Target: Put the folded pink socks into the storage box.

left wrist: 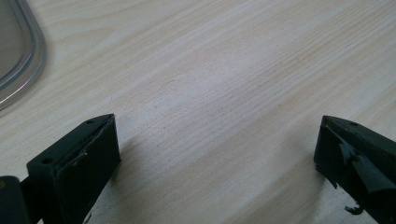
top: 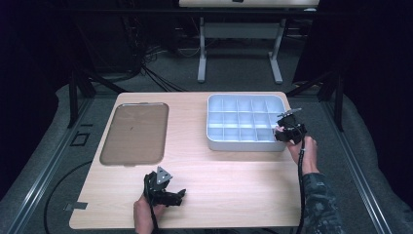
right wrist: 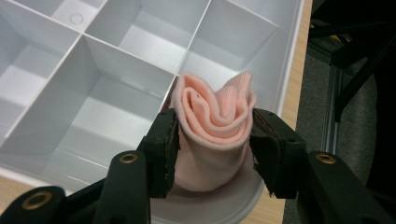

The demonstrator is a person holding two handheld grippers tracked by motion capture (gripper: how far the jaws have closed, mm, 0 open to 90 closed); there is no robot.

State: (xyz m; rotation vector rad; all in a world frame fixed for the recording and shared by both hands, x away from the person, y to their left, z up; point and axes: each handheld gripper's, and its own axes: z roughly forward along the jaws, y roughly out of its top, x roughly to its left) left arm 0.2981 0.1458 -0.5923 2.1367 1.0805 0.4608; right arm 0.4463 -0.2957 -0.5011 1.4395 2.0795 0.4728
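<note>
Pale wooden table [top: 234,170] bearing white compartmented plastic organiser [top: 216,105] at 1 o'clock | my right gripper [right wrist: 214,140] clasping folded pink cloth [right wrist: 215,116] | my left gripper [left wrist: 217,154] resting released at 6 o'clock

Right gripper view: the lower end of the rolled pink cloth [right wrist: 217,126] is hidden behind the right claw [right wrist: 215,140] and the rim of the white divided organizer tray [right wrist: 116,56]; whether it rests on the compartment floor cannot be told. The tray is cut off at the top and left edges.

High view: the cloth is too small to make out behind the right claw [top: 287,127].

Left gripper view: the metal tray [left wrist: 21,56] is cut off at the left edge, showing one rounded corner.
</note>
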